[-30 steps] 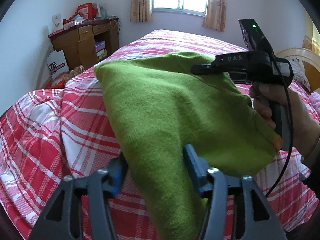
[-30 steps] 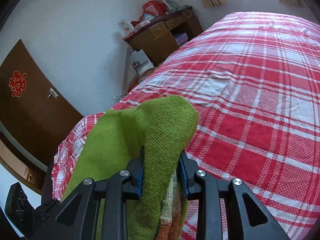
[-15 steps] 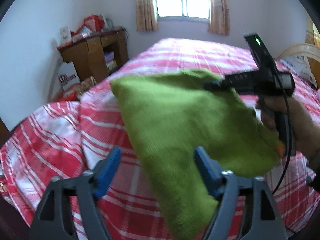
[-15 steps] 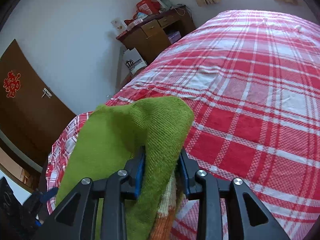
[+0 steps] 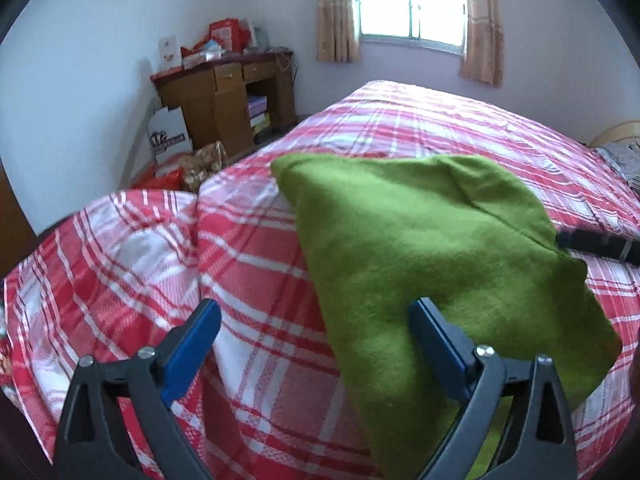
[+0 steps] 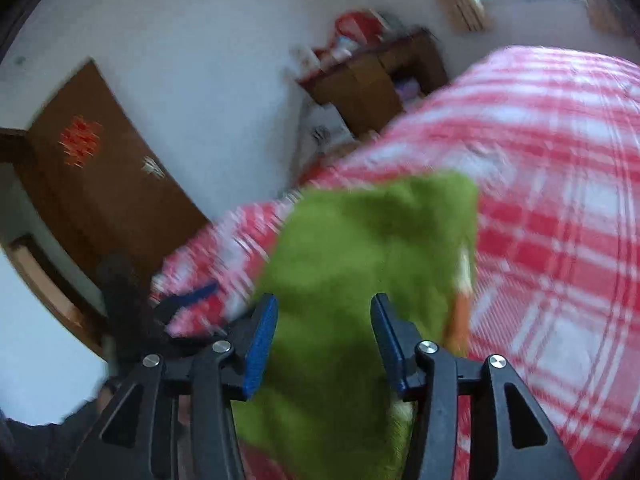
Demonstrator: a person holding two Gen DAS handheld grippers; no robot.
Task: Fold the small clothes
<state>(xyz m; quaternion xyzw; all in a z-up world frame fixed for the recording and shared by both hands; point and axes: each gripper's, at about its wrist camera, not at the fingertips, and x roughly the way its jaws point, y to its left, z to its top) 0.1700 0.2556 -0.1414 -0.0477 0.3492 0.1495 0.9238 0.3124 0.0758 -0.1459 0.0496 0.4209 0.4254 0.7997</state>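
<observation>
A folded green knit garment [image 5: 432, 248] lies on the red and white plaid bed [image 5: 256, 264]. In the left wrist view my left gripper [image 5: 316, 340] is open and empty, its right finger over the garment's near edge. In the blurred right wrist view my right gripper [image 6: 324, 340] is open, its jaws standing either side of the green garment [image 6: 360, 264], which shows an orange and cream edge. The tip of my right gripper shows at the garment's right side in the left wrist view [image 5: 596, 242]. My left gripper shows at the lower left of the right wrist view [image 6: 188, 300].
A wooden desk [image 5: 228, 100] with boxes and red bags on top stands by the far wall, with bags on the floor beside it. A curtained window [image 5: 412, 0] is behind the bed. A brown door [image 6: 92, 184] is at the left.
Both grippers have let go of the green garment and opened. The garment has dropped from being held up to lying on the bed. Both grippers have drawn back.
</observation>
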